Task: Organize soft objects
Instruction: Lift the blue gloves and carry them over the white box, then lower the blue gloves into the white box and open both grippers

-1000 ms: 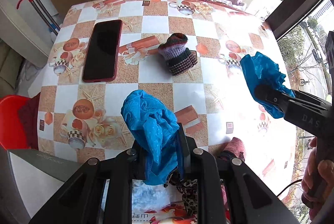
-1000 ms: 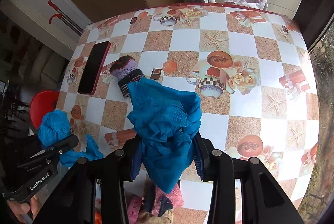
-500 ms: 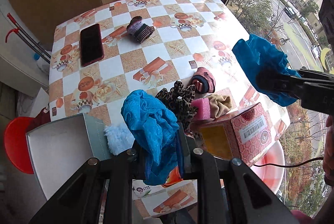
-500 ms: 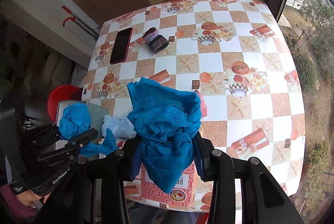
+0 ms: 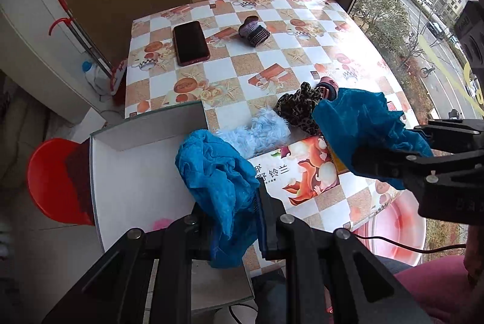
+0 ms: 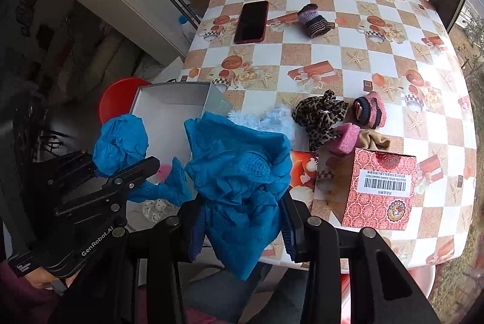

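Cloths both clamped tight: your left gripper (image 5: pixel 234 215) holds one blue cloth (image 5: pixel 217 173), your right gripper (image 6: pixel 242 218) another blue cloth (image 6: pixel 242 173); you've carried them back from mid-table to above the open white box (image 5: pixel 136 173); release next, I judge.

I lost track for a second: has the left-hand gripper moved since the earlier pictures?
Yes. The left gripper has pulled back from the phone toward the open white box.

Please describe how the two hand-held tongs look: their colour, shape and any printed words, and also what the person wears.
Both tongs are matte black, with angular flat arms joined by round silver bolts. The left tongs carry white lettering "GenRobot.AI" on the side. The right tongs have ribbed blue pads on the inner faces of their fingers. A thin black cable runs below the table edge. The person wears a dark red sleeve.
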Motion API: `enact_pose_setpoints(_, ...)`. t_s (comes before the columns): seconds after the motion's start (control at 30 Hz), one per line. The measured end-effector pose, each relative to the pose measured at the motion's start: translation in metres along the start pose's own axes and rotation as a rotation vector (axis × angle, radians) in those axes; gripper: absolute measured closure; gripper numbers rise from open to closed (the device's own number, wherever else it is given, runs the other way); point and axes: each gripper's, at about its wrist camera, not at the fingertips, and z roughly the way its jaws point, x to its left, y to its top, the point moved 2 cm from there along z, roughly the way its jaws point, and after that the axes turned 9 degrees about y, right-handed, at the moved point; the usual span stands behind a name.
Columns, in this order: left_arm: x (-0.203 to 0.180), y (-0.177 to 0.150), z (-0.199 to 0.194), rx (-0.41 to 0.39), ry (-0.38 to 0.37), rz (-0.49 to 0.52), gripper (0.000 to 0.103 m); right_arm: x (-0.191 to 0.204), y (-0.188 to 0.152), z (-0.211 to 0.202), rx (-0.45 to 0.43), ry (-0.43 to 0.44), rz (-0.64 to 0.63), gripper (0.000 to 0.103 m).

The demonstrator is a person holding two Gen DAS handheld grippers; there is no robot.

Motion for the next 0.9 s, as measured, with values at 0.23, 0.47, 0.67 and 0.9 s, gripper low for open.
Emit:
enact_pose_setpoints(0.23,0.04,-0.034,-0.002,0.005,0.049,-0.097,0.082,0.046,0.005,0.024,0.059,-0.001,-0.118,0.06)
enact_pose_setpoints(0.47,0.061,-0.058,0.0,0.017,0.066,-0.176,0.082,0.077,0.003,0.043,0.119,-0.009,-0.219,0.06)
enact_pose_setpoints(0.67,0.071,-0.066,-0.002,0.012,0.072,-0.219,0.082,0.092,0.003,0.049,0.139,-0.017,-0.264,0.06)
enact_pose_setpoints(0.9,0.077,-0.071,-0.003,0.012,0.072,-0.234,0.082,0.101,0.002,0.052,0.149,-0.023,-0.294,0.06)
